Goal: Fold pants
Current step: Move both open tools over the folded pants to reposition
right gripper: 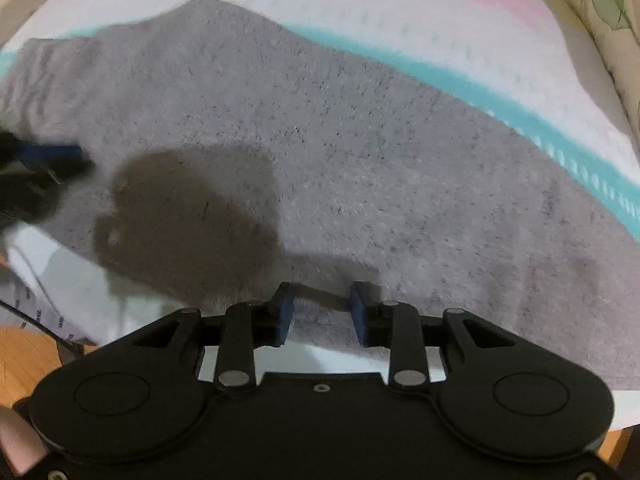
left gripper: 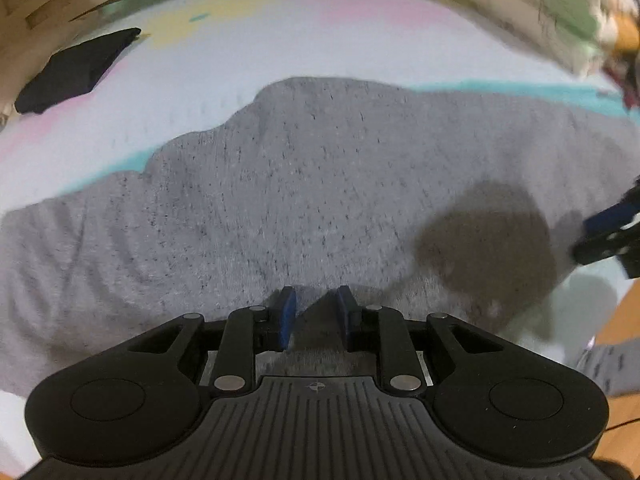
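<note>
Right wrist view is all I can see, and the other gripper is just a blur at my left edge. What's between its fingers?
Observer: In the left wrist view, the left gripper has gray fabric of the pants between its blue pads, which stand slightly apart. I cannot tell whether the fabric is pinched.
Operator: Anything on the bed outside my frame?
Observer: Yes, a dark folded garment lies apart from the pants, at the far left of the bed cover.
Operator: Any landmark near it?
Observer: A yellow patch on the cover, just to the right of that garment.
</note>
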Motion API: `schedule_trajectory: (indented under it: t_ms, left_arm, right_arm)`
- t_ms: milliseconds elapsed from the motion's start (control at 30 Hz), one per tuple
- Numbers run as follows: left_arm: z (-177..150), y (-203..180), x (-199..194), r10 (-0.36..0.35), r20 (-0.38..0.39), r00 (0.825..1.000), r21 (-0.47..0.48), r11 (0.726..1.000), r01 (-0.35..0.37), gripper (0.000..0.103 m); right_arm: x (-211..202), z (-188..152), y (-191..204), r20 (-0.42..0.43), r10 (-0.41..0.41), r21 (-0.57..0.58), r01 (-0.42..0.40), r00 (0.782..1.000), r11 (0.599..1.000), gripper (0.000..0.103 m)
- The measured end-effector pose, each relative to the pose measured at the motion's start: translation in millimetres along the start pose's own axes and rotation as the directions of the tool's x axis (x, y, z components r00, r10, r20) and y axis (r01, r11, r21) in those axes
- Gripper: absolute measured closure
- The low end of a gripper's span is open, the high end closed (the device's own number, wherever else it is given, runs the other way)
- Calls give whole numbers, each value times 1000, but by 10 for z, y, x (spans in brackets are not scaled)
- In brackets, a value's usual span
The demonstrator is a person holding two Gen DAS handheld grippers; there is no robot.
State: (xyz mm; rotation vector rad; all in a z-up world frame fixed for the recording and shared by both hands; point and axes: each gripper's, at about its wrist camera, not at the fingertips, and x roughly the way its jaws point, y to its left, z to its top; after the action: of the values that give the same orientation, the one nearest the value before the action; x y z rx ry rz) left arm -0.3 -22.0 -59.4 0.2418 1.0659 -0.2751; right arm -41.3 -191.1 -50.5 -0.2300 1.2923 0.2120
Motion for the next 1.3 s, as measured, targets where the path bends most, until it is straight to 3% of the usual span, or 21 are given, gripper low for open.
schedule_trajectory:
  t_ms: [33,100,167,300,433,500,567,633,767,867,933,1067,1133,1300]
  left_arm:
    - [41,-10,-35,-10,-1,1000,-20,1000,10,83]
    - [108,-34,-120,-41,72,997,-61,997,45,82]
    - [185,-171,-168,-29,145,989,-38,999,35,82]
    - [279,-510,-89,-70,191,979,33,997,65,81]
    - [336,-751,156,-140,139,980,64,989,132,81]
    - [362,-889,345,-130,65,989,98,988,123,81]
    - [364,-962,356,-95,89,991,132,988,83,81]
    - [392,-985,343,-91,79,993,134,988,79,81]
    - [395,-919,361,-101,81,992,99,991,93,81]
    - [381,-931,361,-95,90,991,124,989,84,81]
    - [387,-960,377,-95,96,991,136,987,82,81]
    - [419,-950,319,-97,96,991,140,987,83,81]
    - [423,-957,312,-97,99,990,149,985,82,81]
    - [497,-1004,240,-110,93,990,165,982,93,81]
  right_arm:
    - [-32,-45,-31,-13,15,4,-15,1000,1000,62]
    - [-83,-124,-110,4,17,32,-17,1000,999,62]
    - [-178,-156,-238,67,6,73,-11,998,997,60]
    - [-369,-222,-733,167,-36,276,-12,985,961,30]
    - [-542,-375,-1395,209,-141,528,10,968,849,30]
    - [-584,-469,-1693,180,-191,637,33,965,770,30]
    - [-628,-643,-2078,138,-209,729,44,968,683,30]
    - [-699,-846,-2488,100,-210,787,52,972,614,31]
    - [-723,-1264,-3052,29,-206,838,89,978,538,31]
    - [-674,-1479,-3363,46,-143,893,23,989,449,31]
    - [-594,-1631,-3448,90,-93,911,-44,992,411,34]
    - [-365,-1743,-3545,140,-62,919,-106,988,380,36]
    - [-230,-1771,-3583,163,-28,924,-143,986,356,43]
    - [-114,-1724,-3693,230,-27,914,-206,973,349,46]
